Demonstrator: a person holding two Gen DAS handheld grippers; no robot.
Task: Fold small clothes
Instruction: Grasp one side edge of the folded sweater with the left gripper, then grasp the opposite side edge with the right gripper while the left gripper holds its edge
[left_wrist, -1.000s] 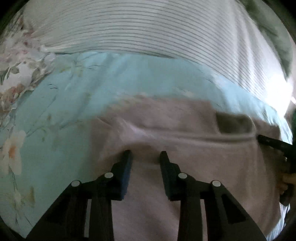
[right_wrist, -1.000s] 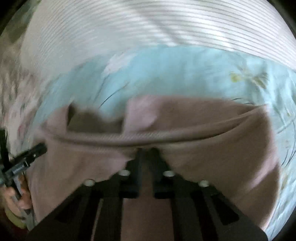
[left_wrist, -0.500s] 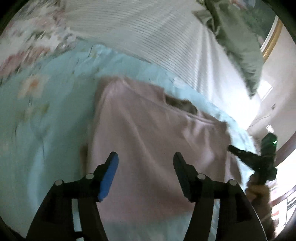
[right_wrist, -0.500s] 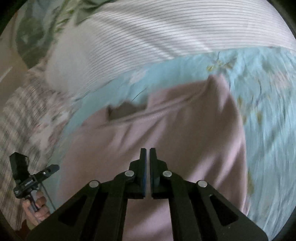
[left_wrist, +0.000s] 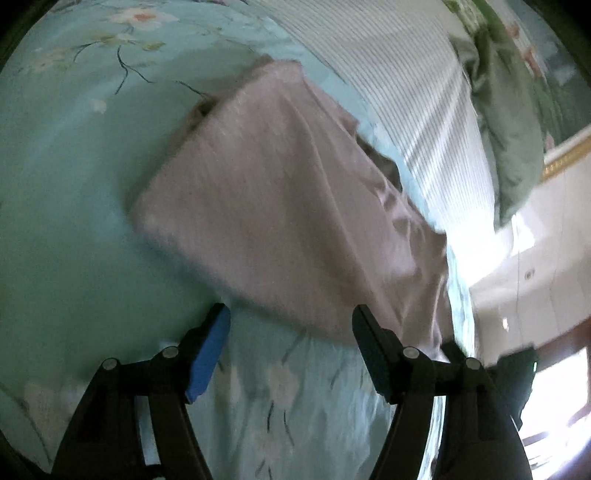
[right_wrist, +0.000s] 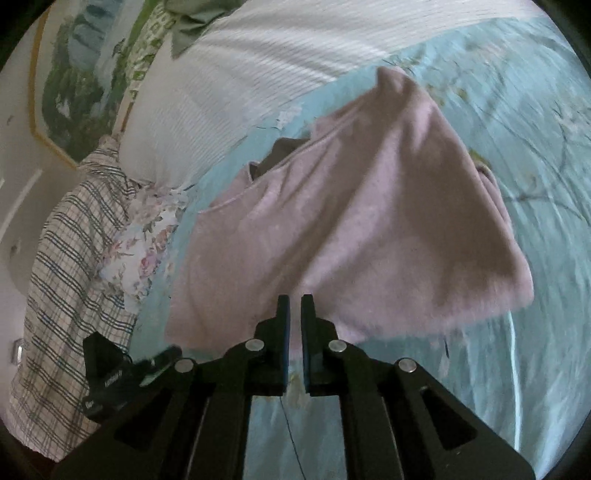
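Spread over blue floral bedding (left_wrist: 74, 206), your pink garment (left_wrist: 295, 206) fills mid-frame, apparently folded once. Left gripper (left_wrist: 291, 325) gapes, right gripper (right_wrist: 295, 314) pinched empty; further folds remain.

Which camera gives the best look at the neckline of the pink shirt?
The right wrist view. The pink shirt shows its collar seam and dark neck opening clearly. In the left wrist view the opening is only a thin sliver at the shirt's far edge, seen side-on.

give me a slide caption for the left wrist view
Left gripper open above the floral sheet, just short of the folded pink garment.
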